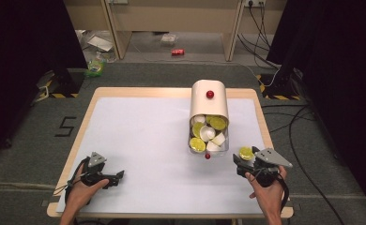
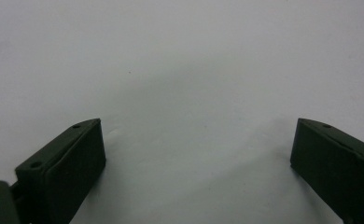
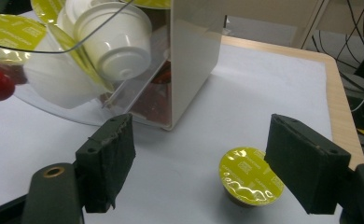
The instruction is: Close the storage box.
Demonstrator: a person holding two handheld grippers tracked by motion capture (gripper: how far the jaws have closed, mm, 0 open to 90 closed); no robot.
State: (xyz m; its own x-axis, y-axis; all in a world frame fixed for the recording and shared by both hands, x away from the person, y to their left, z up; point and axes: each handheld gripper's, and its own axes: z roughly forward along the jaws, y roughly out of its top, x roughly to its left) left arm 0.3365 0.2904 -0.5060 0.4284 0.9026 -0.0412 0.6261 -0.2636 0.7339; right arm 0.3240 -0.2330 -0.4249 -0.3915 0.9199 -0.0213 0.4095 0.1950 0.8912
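My right gripper [image 3: 199, 163] jaws apart, nothing clamped; yellow-lidded capsule [image 3: 250, 176] sits on table beside right jaw, just right of dispenser [image 1: 209, 117]; risk: 1 jaw clips lid edge, capsule skids toward table edge; my left gripper [image 2: 196, 158] apart, idle, far left of dispenser; white tabletop [image 1: 143, 140], grey carpet, loose cables [image 1: 303, 140] right of dispenser.

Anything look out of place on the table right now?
One capsule sits alone on the table, foil lid up, outside the dispenser that holds the rest. It lies between the open right gripper jaws, close to one. Otherwise nothing stands out.
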